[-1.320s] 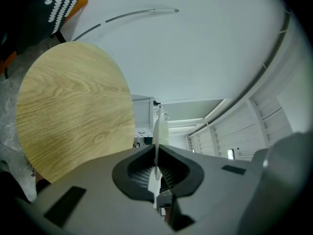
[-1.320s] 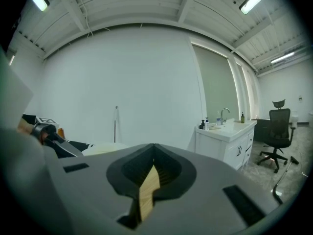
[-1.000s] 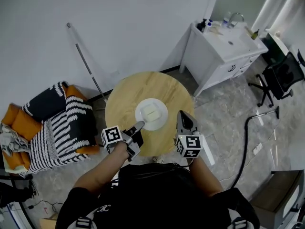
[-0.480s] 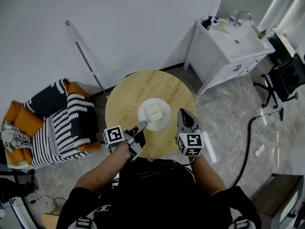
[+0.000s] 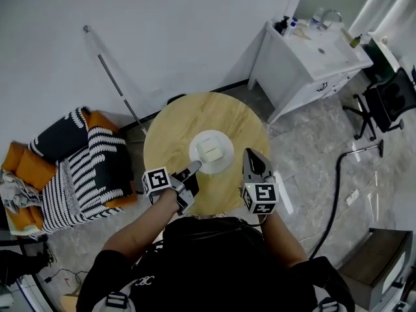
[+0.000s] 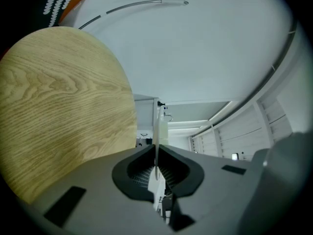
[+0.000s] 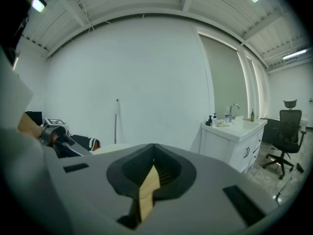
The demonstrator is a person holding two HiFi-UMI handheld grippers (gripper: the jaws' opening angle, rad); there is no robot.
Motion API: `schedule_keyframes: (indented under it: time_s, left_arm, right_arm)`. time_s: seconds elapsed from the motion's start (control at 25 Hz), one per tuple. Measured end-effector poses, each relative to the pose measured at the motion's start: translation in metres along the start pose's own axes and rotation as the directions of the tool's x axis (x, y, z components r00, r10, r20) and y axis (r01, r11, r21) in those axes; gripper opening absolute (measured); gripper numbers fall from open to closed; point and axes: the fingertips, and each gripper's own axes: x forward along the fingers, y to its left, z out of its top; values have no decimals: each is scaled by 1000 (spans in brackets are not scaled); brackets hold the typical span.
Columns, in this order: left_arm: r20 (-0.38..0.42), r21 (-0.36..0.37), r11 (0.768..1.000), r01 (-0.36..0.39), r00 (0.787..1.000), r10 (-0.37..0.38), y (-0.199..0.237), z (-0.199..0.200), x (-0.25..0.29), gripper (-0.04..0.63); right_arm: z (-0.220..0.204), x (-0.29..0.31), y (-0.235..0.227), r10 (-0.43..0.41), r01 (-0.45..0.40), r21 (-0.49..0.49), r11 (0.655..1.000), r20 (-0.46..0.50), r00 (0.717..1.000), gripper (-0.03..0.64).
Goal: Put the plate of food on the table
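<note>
The plate of food (image 5: 211, 151) is over the tabletop's (image 5: 170, 132) middle, its near rim pinched by the left tongs (image 5: 194, 168), with the right tongs (image 5: 250, 154) closed and empty just beside it.

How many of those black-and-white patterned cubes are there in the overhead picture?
2. The left cube rides on the left tool, which grips the plate over the round table; the right cube rides on the right tool beside it. None looks hidden.

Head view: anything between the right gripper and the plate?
Nothing but a bare strip of table between the right gripper and the plate; the head view shows it.
</note>
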Motion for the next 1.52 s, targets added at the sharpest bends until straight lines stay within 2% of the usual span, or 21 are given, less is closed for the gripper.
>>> schedule_keyframes:
  time_s: [0.4, 0.56, 0.8, 1.04, 1.32, 1.52]
  left_arm:
    - [-78, 73, 997, 5, 997, 1, 37, 12, 5, 20]
    - [-93, 59, 998, 2, 996, 4, 57, 13, 5, 20]
    - [-129, 95, 995, -31, 991, 43, 84, 12, 6, 20]
    - [-151, 75, 996, -38, 987, 49, 105, 16, 11, 20]
    - [-117, -7, 1000, -23, 993, 22, 125, 27, 18, 20]
    - [-135, 4, 1000, -29, 990, 30, 137, 29, 15, 20]
  right_arm:
    - [-8, -5, 6, -53, 52, -27, 998, -46, 997, 8]
    - [-12, -5, 5, -70, 67, -33, 997, -65, 995, 8]
    - [-16, -9, 3, -84, 80, -48, 996, -93, 992, 8]
    - [-20, -15, -4, -110, 103, -61, 993, -120, 987, 8]
    - [-39, -26, -18, -148, 148, -11, 989, -171, 974, 8]
    - [-44, -32, -23, -172, 176, 5, 984, -175, 969, 8]
